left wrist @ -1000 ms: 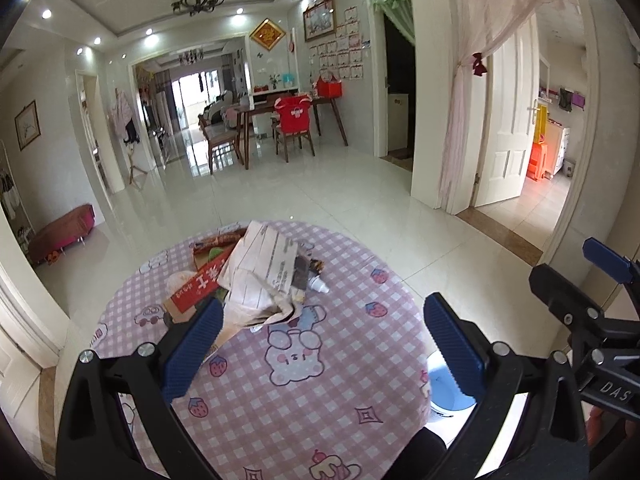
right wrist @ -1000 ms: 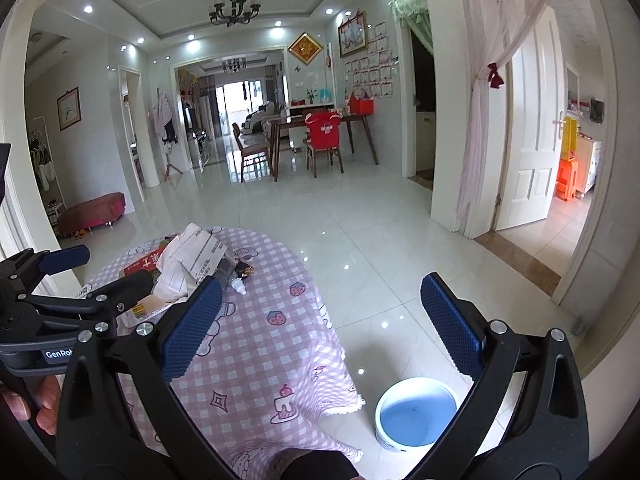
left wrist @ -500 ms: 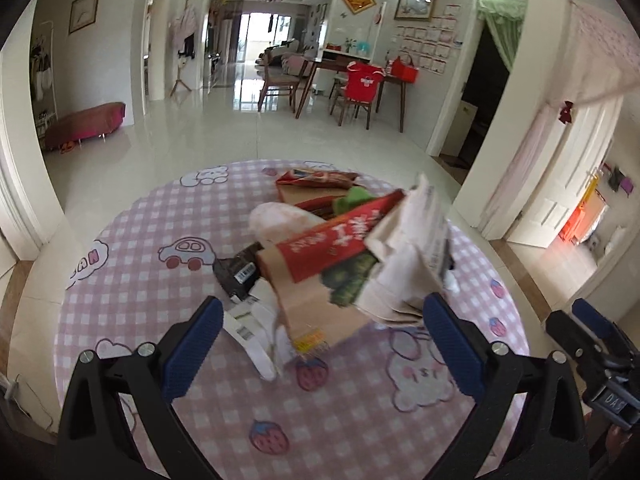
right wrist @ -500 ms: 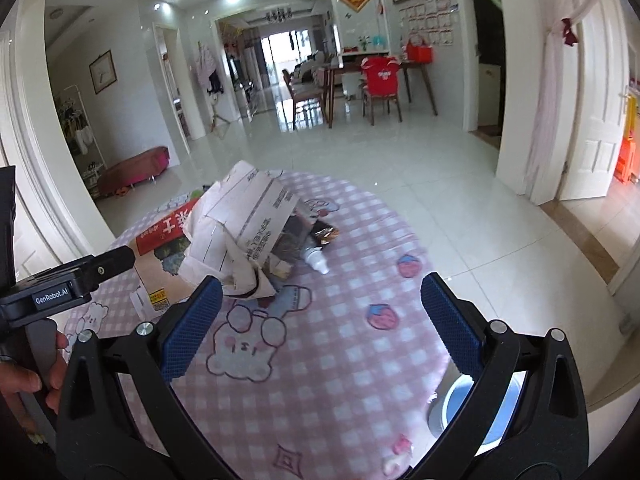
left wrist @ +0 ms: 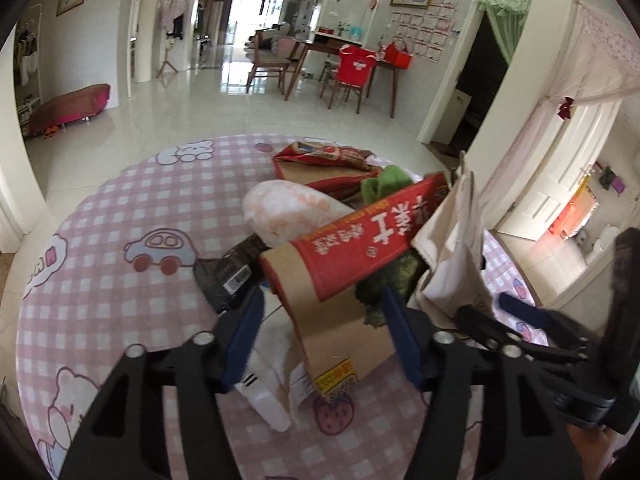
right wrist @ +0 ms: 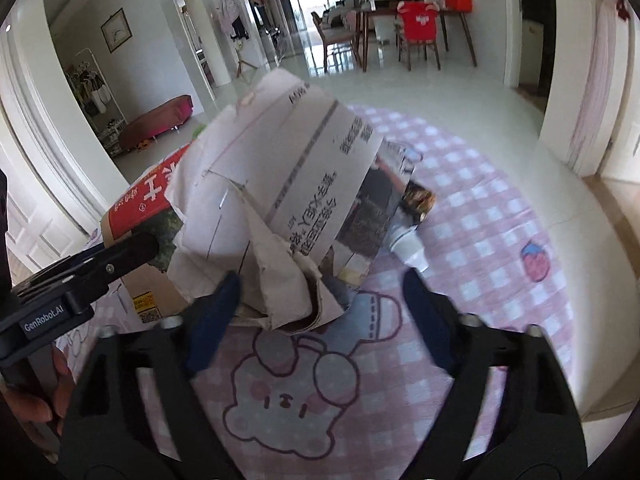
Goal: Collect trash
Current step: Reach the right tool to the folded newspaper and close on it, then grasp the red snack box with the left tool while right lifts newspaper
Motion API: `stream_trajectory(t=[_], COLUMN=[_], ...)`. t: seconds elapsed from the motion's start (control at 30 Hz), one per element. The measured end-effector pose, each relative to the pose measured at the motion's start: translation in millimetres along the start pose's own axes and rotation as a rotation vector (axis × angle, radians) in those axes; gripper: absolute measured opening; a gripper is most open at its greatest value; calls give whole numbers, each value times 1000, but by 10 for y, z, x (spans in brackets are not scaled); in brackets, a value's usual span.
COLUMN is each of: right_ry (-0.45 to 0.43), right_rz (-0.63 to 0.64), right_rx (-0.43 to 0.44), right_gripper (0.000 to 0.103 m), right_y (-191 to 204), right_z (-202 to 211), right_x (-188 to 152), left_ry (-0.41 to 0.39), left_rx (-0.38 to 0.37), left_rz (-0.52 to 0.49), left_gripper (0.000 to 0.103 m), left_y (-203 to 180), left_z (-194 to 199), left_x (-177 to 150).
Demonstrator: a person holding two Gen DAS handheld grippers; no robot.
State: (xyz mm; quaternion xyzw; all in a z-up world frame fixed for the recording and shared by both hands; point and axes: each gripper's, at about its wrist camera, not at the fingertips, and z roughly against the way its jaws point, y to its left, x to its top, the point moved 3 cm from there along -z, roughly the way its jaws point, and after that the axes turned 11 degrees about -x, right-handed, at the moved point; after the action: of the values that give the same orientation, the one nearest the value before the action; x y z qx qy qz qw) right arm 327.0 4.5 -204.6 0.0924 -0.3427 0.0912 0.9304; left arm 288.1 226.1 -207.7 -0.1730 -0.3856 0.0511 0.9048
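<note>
1. Left gripper, jaws closing, straddles the near end of the brown-and-red cardboard carton to lift it.
2. Right gripper, jaws closing, brackets the crumpled grey printed cardboard at its near edge.
3. Both pieces lie mid-heap on the pink checked round tablecloth.

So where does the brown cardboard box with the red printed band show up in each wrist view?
Left wrist: the brown cardboard box with the red band sits at centre, between the left tongs, which are closing.
Right wrist: only its corner shows at left, behind the crumpled newspaper.
Shared landmark: the pink checked tablecloth.
</note>
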Motion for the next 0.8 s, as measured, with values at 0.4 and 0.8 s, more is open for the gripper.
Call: stream_trajectory(t=[0.4, 0.8], right_ry=[-44, -133], right_rz=[-74, -150], right_rx=[112, 180], right_gripper=[22, 22], right_y=[-183, -511], right_z=[349, 1028], right_x=[-76, -158], left_ry=[-92, -203], left_rx=[-36, -69], left_rz=[-33, -115], left_gripper=[10, 4], left_y=[-220, -846], left_z=[420, 1105], left_x=[-48, -228])
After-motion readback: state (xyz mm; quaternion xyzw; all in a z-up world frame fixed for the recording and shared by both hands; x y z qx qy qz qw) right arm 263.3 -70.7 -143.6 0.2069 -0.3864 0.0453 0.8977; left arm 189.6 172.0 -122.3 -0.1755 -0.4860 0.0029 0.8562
